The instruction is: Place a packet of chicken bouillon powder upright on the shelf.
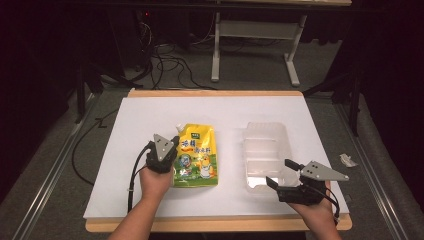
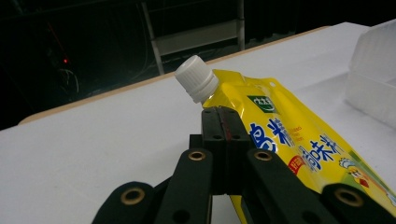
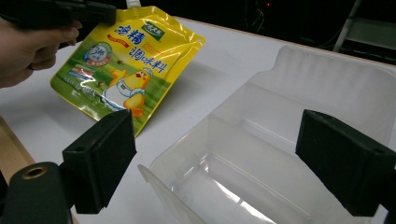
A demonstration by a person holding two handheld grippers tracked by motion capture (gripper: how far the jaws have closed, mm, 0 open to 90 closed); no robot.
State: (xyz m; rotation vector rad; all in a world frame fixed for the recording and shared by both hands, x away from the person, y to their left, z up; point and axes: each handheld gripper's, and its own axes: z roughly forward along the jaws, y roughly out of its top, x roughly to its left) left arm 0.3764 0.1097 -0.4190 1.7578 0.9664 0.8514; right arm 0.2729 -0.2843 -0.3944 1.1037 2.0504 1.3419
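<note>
We see a white table with a yellow spouted pouch lying flat left of centre, a clear plastic tray just right of it with bare table between them, and cables and a desk frame on the floor beyond. The pouch's long axis runs near to far, its white cap at the far left corner. Our left gripper is pressed closed against the pouch's left edge just below the cap, while our right gripper hangs wide open at the tray's near end, holding nothing.
</note>
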